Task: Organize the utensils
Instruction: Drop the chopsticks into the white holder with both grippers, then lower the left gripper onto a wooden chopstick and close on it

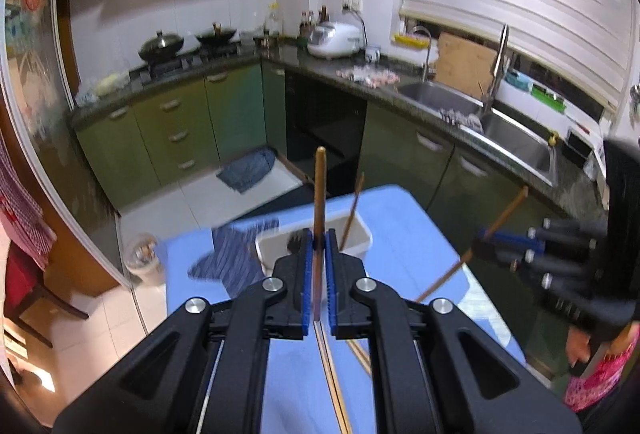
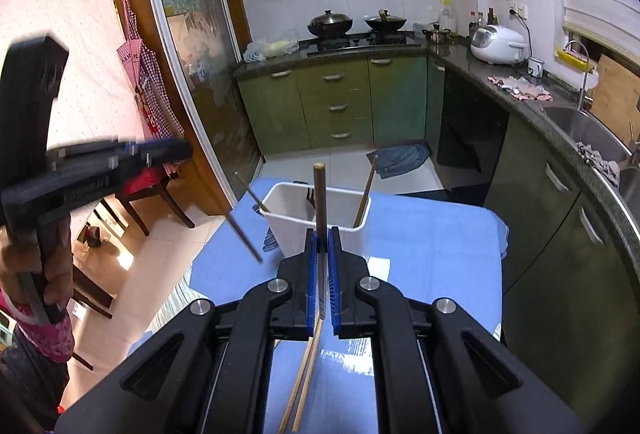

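My left gripper (image 1: 319, 238) is shut on an upright brown chopstick (image 1: 319, 189) above the blue-covered table (image 1: 416, 234). My right gripper (image 2: 320, 234) is shut on a darker chopstick (image 2: 319, 193) that also stands upright. Just beyond both grippers sits a white bin (image 2: 296, 230), also seen in the left wrist view (image 1: 360, 242). It holds a leaning chopstick (image 2: 366, 193) and a black fork (image 2: 310, 195). In the left wrist view the right gripper (image 1: 486, 240) is at the right with its stick slanting. The left gripper (image 2: 176, 149) is blurred at the left of the right wrist view.
Loose light chopsticks (image 2: 304, 374) lie on the blue cloth under the grippers. A striped blue cloth (image 1: 232, 254) lies left of the bin. Another stick (image 2: 246, 222) slants by the bin's left corner. Green cabinets, a sink (image 1: 500, 121) and a stove ring the table.
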The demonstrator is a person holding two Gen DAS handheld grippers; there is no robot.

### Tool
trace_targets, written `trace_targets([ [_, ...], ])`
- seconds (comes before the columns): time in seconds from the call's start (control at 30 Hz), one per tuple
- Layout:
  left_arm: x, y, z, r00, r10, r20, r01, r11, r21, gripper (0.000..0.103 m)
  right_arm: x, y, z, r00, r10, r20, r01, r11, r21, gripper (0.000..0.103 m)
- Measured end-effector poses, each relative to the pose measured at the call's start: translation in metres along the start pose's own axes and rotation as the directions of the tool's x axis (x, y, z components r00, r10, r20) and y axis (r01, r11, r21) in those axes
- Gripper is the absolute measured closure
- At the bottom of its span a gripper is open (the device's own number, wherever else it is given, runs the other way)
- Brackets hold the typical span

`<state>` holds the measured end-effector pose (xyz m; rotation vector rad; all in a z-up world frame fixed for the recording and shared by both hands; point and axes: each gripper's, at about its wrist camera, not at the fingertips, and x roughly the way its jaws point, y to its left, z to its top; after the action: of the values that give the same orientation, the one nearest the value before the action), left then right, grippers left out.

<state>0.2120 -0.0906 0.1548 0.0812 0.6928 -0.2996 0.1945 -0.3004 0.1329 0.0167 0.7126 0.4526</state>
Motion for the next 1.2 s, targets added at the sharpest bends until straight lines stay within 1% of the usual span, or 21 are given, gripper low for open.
trace_targets([
  [0.2, 0.006, 0.004, 0.040, 0.998, 0.033, 0.059, -0.032, 0.999, -0.018, 0.097, 0.008, -0.010, -0.001, 1.000, 0.008, -0.014, -0.008, 1.000, 0.010, 0.097],
  [0.3, 0.022, 0.007, 0.053, 0.997, 0.051, 0.061, -0.049, 0.998, -0.025, 0.097, 0.013, -0.015, -0.006, 1.000, 0.003, -0.028, -0.002, 1.000, 0.020, 0.097],
  [0.37, 0.035, 0.010, 0.056, 0.997, 0.061, 0.043, -0.060, 0.998, -0.030, 0.097, 0.015, -0.020, -0.008, 0.999, 0.000, -0.032, 0.001, 1.000, 0.027, 0.097],
  [0.43, 0.055, 0.014, 0.055, 0.998, 0.066, 0.004, -0.066, 0.997, -0.036, 0.097, 0.017, -0.024, -0.010, 0.999, -0.001, -0.033, 0.002, 0.999, 0.032, 0.097],
  [0.63, 0.098, 0.021, 0.032, 0.992, 0.074, -0.107, -0.078, 0.996, -0.036, 0.097, 0.016, -0.028, -0.004, 1.000, 0.002, -0.010, -0.002, 0.999, 0.044, 0.097],
  [0.73, 0.106, 0.022, 0.019, 0.989, 0.062, -0.136, -0.068, 0.997, -0.037, 0.097, 0.014, -0.025, 0.008, 1.000, 0.011, 0.017, -0.012, 0.999, 0.049, 0.097],
  [0.8, 0.103, 0.023, 0.013, 0.989, 0.057, -0.135, -0.063, 0.997, -0.037, 0.096, 0.012, -0.022, 0.019, 0.999, 0.016, 0.039, -0.018, 0.999, 0.049, 0.097],
  [0.83, 0.098, 0.024, 0.011, 0.990, 0.055, -0.127, -0.060, 0.997, -0.038, 0.095, 0.011, -0.022, 0.026, 0.998, 0.021, 0.055, -0.024, 0.998, 0.054, 0.097],
  [0.87, 0.094, 0.026, 0.009, 0.991, 0.054, -0.120, -0.059, 0.998, -0.039, 0.088, 0.010, -0.021, 0.031, 0.997, 0.023, 0.067, -0.027, 0.998, 0.059, 0.097],
  [0.9, 0.090, 0.027, 0.009, 0.992, 0.055, -0.112, -0.060, 0.997, -0.039, 0.075, 0.009, -0.021, 0.039, 0.996, 0.024, 0.087, -0.030, 0.997, 0.067, 0.097],
  [0.97, 0.080, 0.030, 0.007, 0.994, 0.066, -0.089, -0.069, 0.997, -0.037, 0.063, 0.007, -0.021, 0.054, 0.993, 0.024, 0.115, -0.033, 0.996, 0.079, 0.097],
  [1.07, 0.066, 0.034, 0.003, 0.995, 0.079, -0.061, -0.081, 0.996, -0.034, 0.063, 0.008, -0.021, 0.077, 0.986, -0.003, 0.169, -0.013, 0.995, 0.097, 0.097],
  [1.13, 0.059, 0.036, 0.001, 0.996, 0.073, -0.051, -0.075, 0.996, -0.041, 0.063, 0.015, -0.020, 0.089, 0.984, -0.020, 0.179, 0.000, 0.994, 0.107, 0.097],
  [1.2, 0.054, 0.038, -0.003, 0.996, 0.068, -0.048, -0.070, 0.997, -0.039, 0.063, 0.030, -0.019, 0.098, 0.984, -0.047, 0.169, 0.028, 0.993, 0.112, 0.097],
])
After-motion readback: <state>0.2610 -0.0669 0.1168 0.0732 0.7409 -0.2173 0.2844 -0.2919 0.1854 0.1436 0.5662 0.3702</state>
